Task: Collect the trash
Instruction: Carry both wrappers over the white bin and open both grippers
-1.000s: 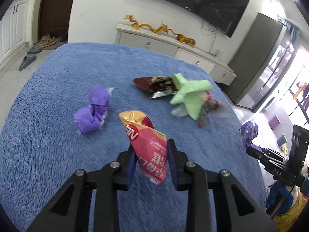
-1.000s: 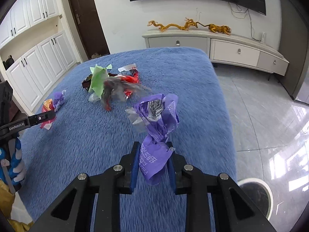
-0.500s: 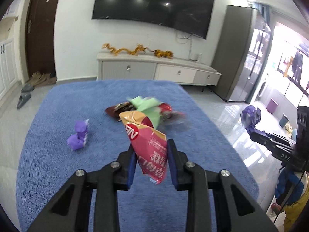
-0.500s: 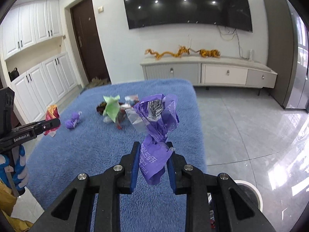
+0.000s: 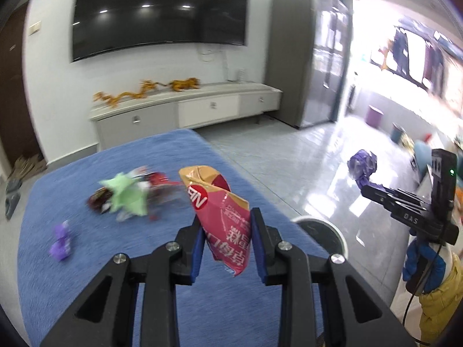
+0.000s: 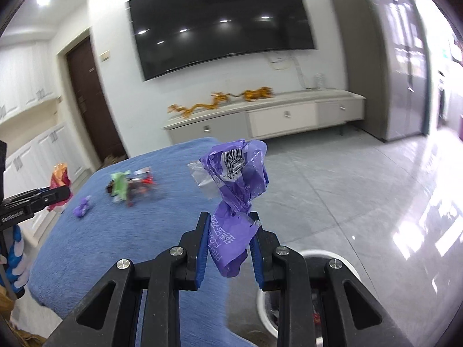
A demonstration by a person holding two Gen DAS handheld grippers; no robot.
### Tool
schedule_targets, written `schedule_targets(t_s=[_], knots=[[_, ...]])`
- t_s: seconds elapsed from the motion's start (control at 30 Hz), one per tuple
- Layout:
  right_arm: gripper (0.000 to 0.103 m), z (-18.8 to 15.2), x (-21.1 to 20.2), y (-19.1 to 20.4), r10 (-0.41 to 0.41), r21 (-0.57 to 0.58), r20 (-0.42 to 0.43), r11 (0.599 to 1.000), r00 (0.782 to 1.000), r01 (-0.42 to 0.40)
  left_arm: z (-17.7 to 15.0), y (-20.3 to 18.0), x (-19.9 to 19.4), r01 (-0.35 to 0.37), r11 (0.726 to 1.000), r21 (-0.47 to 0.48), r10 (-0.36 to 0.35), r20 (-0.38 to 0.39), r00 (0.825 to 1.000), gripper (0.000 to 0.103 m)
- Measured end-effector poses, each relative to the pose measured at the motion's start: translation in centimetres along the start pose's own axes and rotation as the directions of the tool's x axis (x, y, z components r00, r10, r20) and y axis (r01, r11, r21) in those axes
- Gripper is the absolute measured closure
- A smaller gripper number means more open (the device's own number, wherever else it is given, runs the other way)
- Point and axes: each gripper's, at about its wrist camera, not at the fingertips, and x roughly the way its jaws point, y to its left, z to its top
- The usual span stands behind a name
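My left gripper [image 5: 227,244] is shut on a red and gold snack wrapper [image 5: 220,214] and holds it above the blue rug [image 5: 86,274]. My right gripper [image 6: 228,248] is shut on a crumpled purple wrapper [image 6: 234,190] and holds it over the rug's right edge, close above a white trash bin [image 6: 318,256]. The bin also shows in the left wrist view [image 5: 321,230]. On the rug lie a green wrapper [image 5: 127,196] among dark and red wrappers [image 5: 98,201] and a small purple wrapper [image 5: 60,243].
A white TV cabinet [image 5: 185,110] with gold dragon figures stands against the far wall under a large TV [image 5: 159,11]. Glossy grey floor tiles [image 6: 361,196] lie right of the rug. A dark door [image 6: 92,101] and white cupboards are at the left.
Both grippers have lifted and swung right, away from the wrapper pile, each still holding its wrapper. The white bin has come into view under the right gripper.
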Motion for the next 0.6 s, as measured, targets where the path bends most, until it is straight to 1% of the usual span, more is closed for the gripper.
schedule_targets(t_s=[0.1, 0.23, 0.37, 0.43, 0.5, 0.6], knots=[[0.079, -1.1, -0.7, -3.1, -0.045, 0.057, -0.003, 0.997, 0.999, 0.045, 0.8, -3.8, 2.2, 0.050, 0.996, 0.073, -0.047, -0.032, 0.998, 0.075], [0.079, -2.9, -0.8, -7.2, -0.095, 0.142, -0.033, 0.985, 0.995, 0.099, 1.5, -8.9, 5.3, 0.114, 0.980, 0.165, -0.101, -0.085, 0.991, 0.075], [0.079, -4.8, -0.2, -10.4, -0.115, 0.216, -0.076, 0.968, 0.991, 0.129, 1.8, -13.5, 9.3, 0.179, 0.958, 0.226, -0.145, -0.159, 0.976, 0.075], [0.079, -5.8, 0.5, -11.9, -0.112, 0.248, -0.104, 0.959, 0.988, 0.135, 1.9, -15.0, 11.0, 0.199, 0.950, 0.239, -0.155, -0.191, 0.969, 0.075], [0.079, -6.7, 1.3, -12.8, -0.106, 0.266, -0.131, 0.954, 0.986, 0.137, 1.8, -16.5, 13.3, 0.230, 0.943, 0.240, -0.172, -0.237, 0.956, 0.074], [0.079, -8.0, 3.1, -14.2, -0.092, 0.292, -0.180, 0.946, 0.979, 0.143, 1.7, -18.4, 16.1, 0.256, 0.937, 0.239, -0.184, -0.284, 0.941, 0.074]])
